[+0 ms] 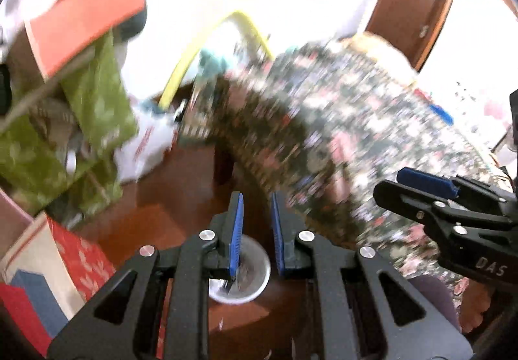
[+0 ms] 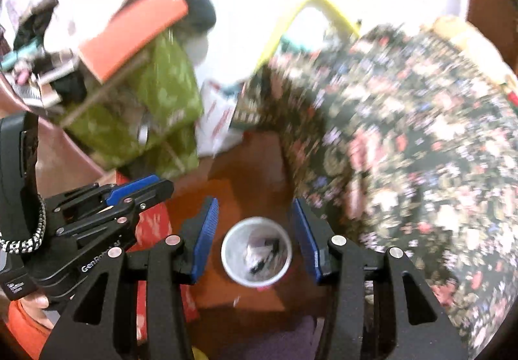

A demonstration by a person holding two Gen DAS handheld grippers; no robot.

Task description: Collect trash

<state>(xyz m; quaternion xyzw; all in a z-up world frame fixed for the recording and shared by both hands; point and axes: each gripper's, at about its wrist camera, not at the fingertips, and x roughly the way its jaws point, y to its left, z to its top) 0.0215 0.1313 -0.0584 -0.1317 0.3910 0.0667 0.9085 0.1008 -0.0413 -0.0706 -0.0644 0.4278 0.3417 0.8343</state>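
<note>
A white paper cup (image 2: 256, 252) with crumpled scraps inside stands on the brown floor (image 2: 226, 172). My right gripper (image 2: 255, 237) hovers over it, open, with a blue pad on each side of the rim and not touching it. In the left wrist view the same cup (image 1: 241, 275) lies below and partly behind my left gripper (image 1: 256, 230), which is open with a narrow gap and holds nothing. The right gripper also shows at the right edge of the left wrist view (image 1: 430, 191).
A dark floral cloth (image 2: 404, 149) fills the right side. A green patterned bag (image 2: 155, 107), an orange box (image 2: 132, 29) and a white plastic bag (image 2: 217, 120) crowd the left. A yellow frame (image 2: 307, 13) stands behind. A red patterned box (image 1: 81, 259) lies at the left.
</note>
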